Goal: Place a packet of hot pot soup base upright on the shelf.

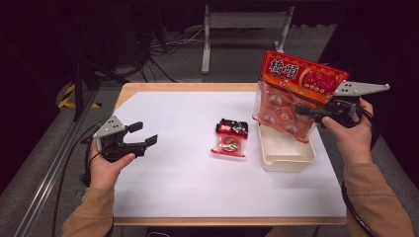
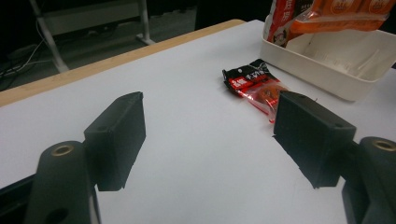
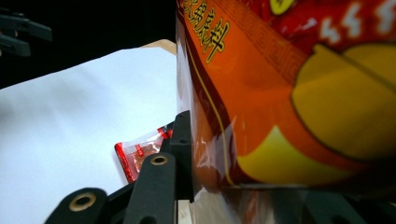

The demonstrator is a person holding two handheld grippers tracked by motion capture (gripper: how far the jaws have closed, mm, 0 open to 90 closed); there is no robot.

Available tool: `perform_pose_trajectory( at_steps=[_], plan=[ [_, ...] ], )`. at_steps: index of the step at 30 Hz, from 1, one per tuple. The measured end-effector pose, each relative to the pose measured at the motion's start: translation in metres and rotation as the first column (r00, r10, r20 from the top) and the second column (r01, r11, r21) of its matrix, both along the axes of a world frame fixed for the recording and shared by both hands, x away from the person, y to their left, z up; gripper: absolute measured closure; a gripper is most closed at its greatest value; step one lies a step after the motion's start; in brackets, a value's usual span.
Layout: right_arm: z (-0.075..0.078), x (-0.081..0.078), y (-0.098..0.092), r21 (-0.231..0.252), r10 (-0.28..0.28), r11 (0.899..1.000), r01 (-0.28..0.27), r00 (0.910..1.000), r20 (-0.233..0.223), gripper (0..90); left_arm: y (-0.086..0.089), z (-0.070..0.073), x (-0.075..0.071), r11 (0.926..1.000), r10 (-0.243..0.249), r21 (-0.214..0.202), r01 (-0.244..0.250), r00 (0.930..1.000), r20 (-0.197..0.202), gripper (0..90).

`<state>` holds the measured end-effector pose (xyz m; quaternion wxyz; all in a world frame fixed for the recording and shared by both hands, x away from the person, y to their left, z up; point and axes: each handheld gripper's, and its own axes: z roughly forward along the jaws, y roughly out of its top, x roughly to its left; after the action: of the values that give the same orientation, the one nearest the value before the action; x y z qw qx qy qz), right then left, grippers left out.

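Over the white tray [image 1: 286, 159] at the worktop's right, my right tool [image 1: 307, 111] is clamped on a large snack bag [image 1: 296, 94], orange-red header above clear film showing round pieces. My left tool [image 1: 144, 134] hangs wide open, empty, near left. A small red packet [image 1: 231, 138] lies on the white worktop [image 1: 173, 173]; dark room behind, cables on the floor.

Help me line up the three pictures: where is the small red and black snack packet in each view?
High view: small snack packet at the table's middle, left of the white tray.
Left gripper view: upper right, before the tray.
Right gripper view: lower left, behind the claw.
Shared landmark: the large orange bag.
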<state>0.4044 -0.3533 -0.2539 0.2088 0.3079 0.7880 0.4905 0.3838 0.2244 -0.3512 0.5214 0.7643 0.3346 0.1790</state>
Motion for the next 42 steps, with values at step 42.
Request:
perform_pose_trajectory(
  at_steps=[42],
  plan=[
    [-0.043,0.003,-0.009,-0.027,-0.147,0.989,0.146,0.9871,-0.063,70.1,0.004,-0.002,0.001,0.9998,0.001,-0.018,-0.002,0.9999,-0.014,25.6]
  ],
)
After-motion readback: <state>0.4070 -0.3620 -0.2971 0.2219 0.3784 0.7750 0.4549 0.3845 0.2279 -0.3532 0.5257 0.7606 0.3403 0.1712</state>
